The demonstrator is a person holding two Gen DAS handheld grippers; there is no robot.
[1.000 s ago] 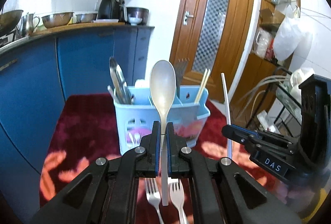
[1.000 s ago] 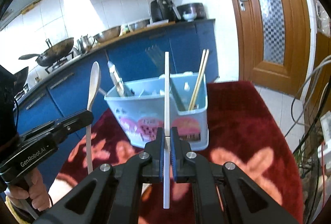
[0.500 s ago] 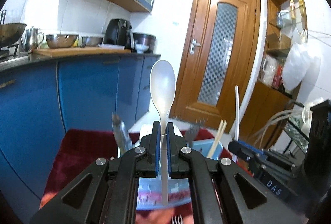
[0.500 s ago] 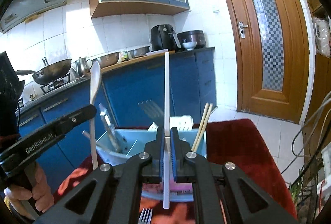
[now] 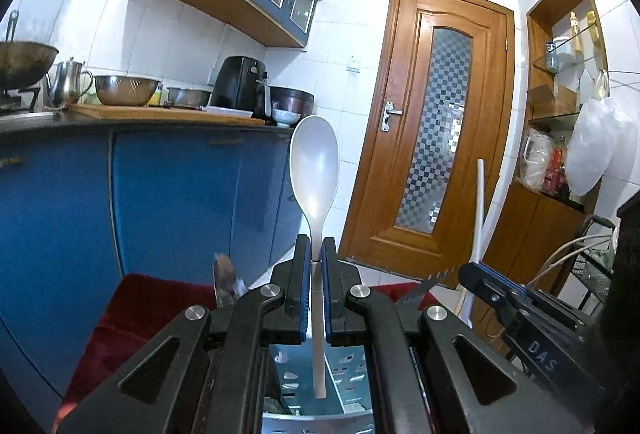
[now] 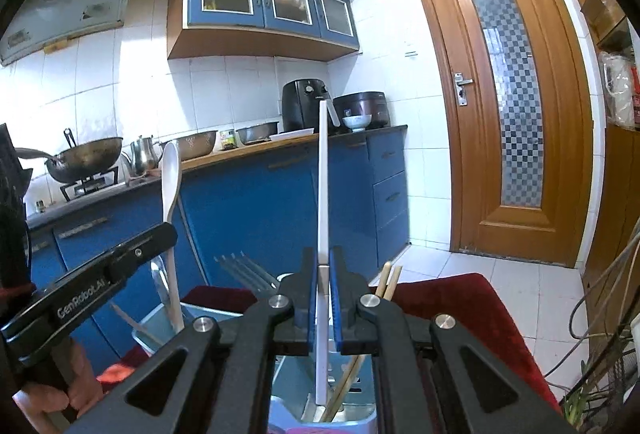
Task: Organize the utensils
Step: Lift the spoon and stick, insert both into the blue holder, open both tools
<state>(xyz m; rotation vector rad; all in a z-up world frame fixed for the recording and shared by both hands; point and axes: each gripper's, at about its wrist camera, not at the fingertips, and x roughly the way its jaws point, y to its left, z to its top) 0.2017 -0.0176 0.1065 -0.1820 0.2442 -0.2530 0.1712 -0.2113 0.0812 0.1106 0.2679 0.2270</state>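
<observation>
My left gripper [image 5: 316, 250] is shut on the handle of a white plastic spoon [image 5: 314, 169], held upright with the bowl up; its handle end hangs over the light blue utensil caddy [image 5: 344, 378] below. The spoon also shows in the right wrist view [image 6: 170, 185]. My right gripper [image 6: 323, 262] is shut on a white stick-like utensil [image 6: 322, 193], held upright, its lower end over a caddy [image 6: 160, 330] compartment that holds wooden chopsticks [image 6: 386, 282]. Metal utensils [image 6: 244, 270] stand in the caddy. The left gripper [image 6: 96, 286] is to the right gripper's left.
The caddy stands on a dark red cloth [image 6: 460, 310]. Blue kitchen cabinets [image 5: 168, 201] with a counter of pots and an air fryer [image 6: 304, 105] lie behind. A wooden door [image 6: 504, 93] is at the right, with cables [image 6: 608, 306] beside it.
Both grippers have risen and tilted up with their utensils; the caddy has dropped to the bottom of both views, and the forks on the cloth are out of sight.
</observation>
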